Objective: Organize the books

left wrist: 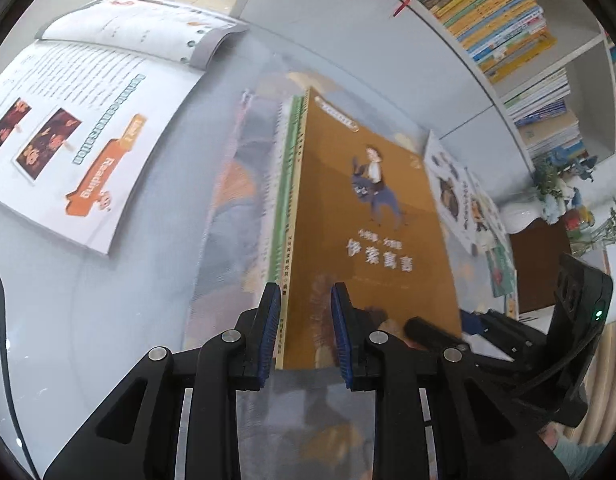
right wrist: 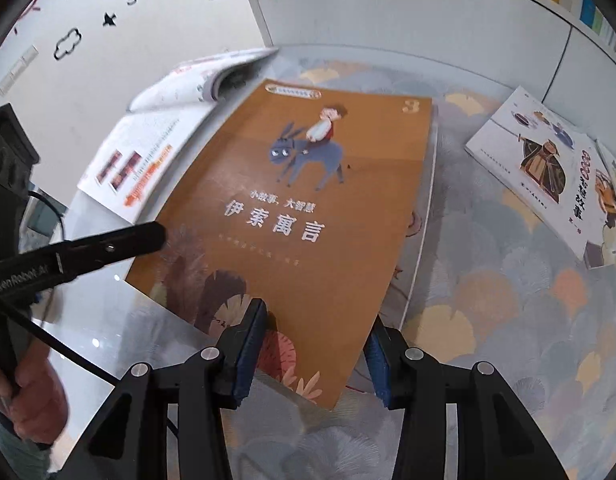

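Observation:
An orange book with a donkey rider on its cover [left wrist: 368, 216] [right wrist: 299, 248] tops a thin stack; a green spine [left wrist: 285, 184] and white page edges show beneath it. My left gripper [left wrist: 303, 320] is shut on the stack at its spine side, and one of its fingers [right wrist: 119, 244] lies along the book's left edge in the right wrist view. My right gripper [right wrist: 314, 344] stands open a little around the book's near corner. One pad is over the cover and the other beside the right edge, neither pressing. The stack hangs tilted just above a patterned table mat [right wrist: 488, 300].
An open textbook [left wrist: 87, 132] [right wrist: 155, 136] lies on the table to the left. White picture books [right wrist: 548, 168] [left wrist: 460, 196] lie to the right. A full bookshelf [left wrist: 504, 12] stands behind, with a vase of flowers [left wrist: 556, 192] beside it. A hand [right wrist: 27, 400] holds the left gripper.

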